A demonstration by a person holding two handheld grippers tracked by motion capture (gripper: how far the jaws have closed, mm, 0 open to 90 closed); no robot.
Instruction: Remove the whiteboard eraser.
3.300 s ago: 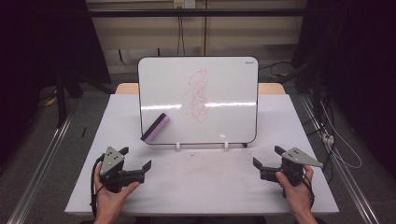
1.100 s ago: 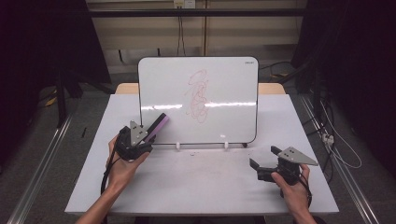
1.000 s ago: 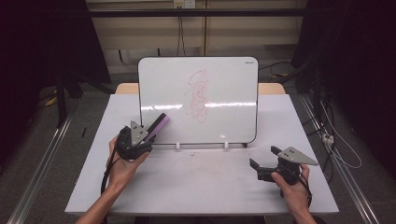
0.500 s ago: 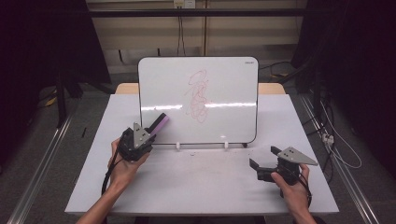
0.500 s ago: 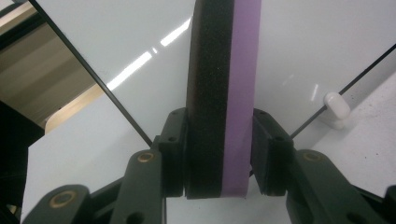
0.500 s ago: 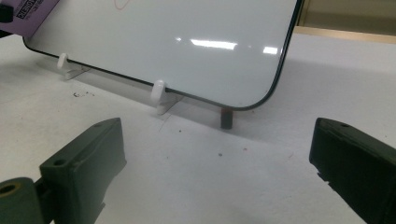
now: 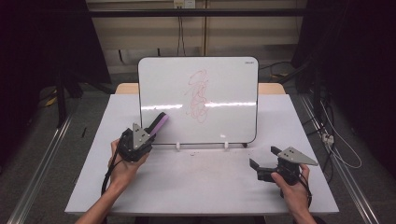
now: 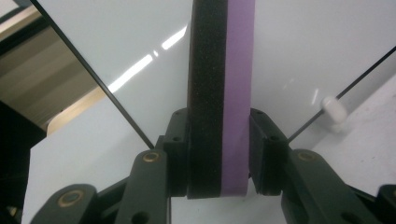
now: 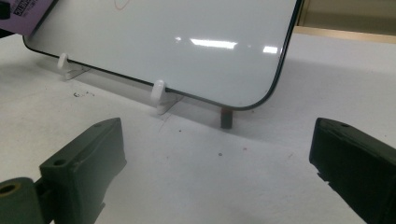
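At the lower left corner of the whiteboard [image 7: 198, 100], the left claw [image 7: 148, 135] is clenched on the eraser [image 8: 222, 93], and its jaws have just been closing on it. The eraser has a black foam layer and a purple back; the pads press on its two flat faces near the lower end, and the rest stands out from the claw, against the board surface. I judge that it is light and a little soft on the foam side, so a firm grip on the flat faces will hold it without slipping. The whiteboard leans on small white clips [image 9: 159, 91] and looks easy to push back, so wiping should be gentle. The right claw [image 7: 261, 165] rests released on the table [image 7: 210, 186], well apart from the board. A red scribble [image 7: 200, 95] is in the middle of the board. A small mark in the upper right corner of the board and a label on the eraser are too small to read.
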